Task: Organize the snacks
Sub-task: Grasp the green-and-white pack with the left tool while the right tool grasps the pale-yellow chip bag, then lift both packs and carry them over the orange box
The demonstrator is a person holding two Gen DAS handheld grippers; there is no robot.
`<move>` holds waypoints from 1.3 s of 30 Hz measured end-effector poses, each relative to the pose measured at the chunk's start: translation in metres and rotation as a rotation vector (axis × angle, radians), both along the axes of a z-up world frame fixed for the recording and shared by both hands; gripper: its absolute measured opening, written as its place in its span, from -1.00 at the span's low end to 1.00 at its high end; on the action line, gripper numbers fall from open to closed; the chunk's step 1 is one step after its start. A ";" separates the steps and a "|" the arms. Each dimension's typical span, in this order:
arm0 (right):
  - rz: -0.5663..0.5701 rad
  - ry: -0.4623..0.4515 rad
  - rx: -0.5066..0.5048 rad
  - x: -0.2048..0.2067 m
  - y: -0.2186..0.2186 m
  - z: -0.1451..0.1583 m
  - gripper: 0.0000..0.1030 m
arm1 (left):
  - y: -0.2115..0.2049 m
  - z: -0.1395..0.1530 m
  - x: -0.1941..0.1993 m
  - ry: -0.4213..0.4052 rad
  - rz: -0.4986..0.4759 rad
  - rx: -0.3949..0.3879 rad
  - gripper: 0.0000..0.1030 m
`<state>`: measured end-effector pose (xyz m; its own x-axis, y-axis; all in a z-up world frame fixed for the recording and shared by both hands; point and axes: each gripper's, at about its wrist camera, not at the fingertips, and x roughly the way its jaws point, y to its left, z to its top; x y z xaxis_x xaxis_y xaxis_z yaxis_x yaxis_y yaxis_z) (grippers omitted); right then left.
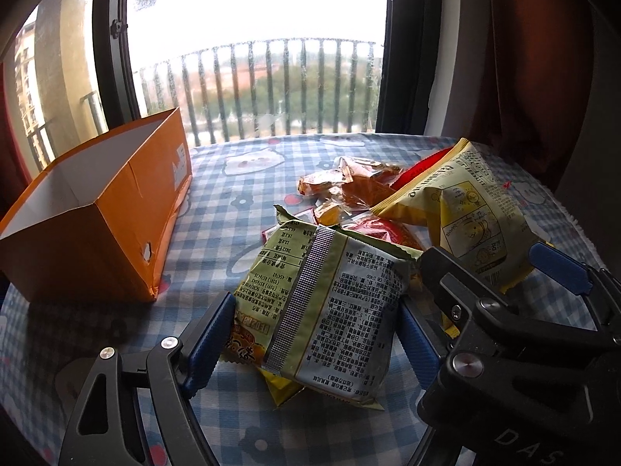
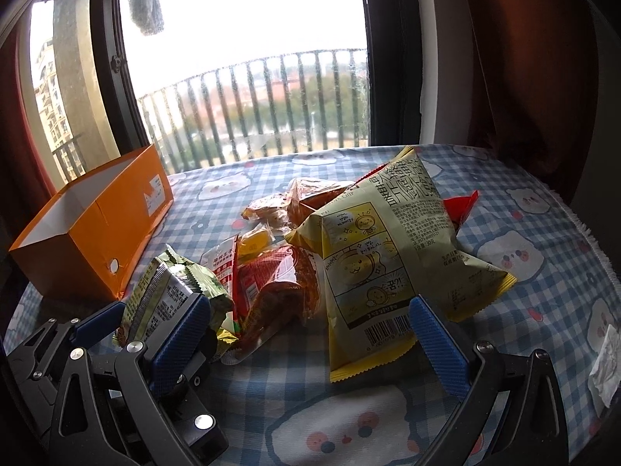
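Two blue pads of the left gripper (image 1: 310, 334) press the green noodle packet's (image 1: 330, 303) sides, jaws clamped mid-width; light, crinkly and slippery, best gripped across its stiffer middle, while the right gripper (image 2: 310, 330) gapes empty beside it.

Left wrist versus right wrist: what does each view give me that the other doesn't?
Only the left wrist view shows the printed back of the green noodle packet face on, with both left gripper pads against its sides.

Only the right wrist view shows the yellow chip bag whole, its lower end between the open right gripper fingers, untouched, plus crumpled white paper at the table edge.

Both show the orange box, the pile of small orange and red packets and the checked tablecloth.
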<state>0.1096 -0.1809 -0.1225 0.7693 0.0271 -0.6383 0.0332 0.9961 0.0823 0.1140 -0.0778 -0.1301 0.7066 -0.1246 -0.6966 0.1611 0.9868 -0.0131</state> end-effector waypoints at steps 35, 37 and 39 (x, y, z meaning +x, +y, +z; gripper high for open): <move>-0.035 0.012 0.005 0.078 -0.063 -0.015 0.97 | -0.051 -0.019 0.081 0.044 0.040 0.054 0.61; -0.020 0.027 0.021 0.081 -0.063 -0.018 0.85 | -0.052 -0.020 0.080 0.046 0.041 0.060 0.61; -0.020 0.033 0.017 0.081 -0.062 -0.021 0.81 | -0.054 -0.022 0.079 0.046 0.039 0.072 0.61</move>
<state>0.1905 -0.2428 -0.1432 0.7484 0.0230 -0.6628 0.0557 0.9937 0.0974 0.1930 -0.1314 -0.1525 0.6769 -0.0465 -0.7346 0.1239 0.9910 0.0515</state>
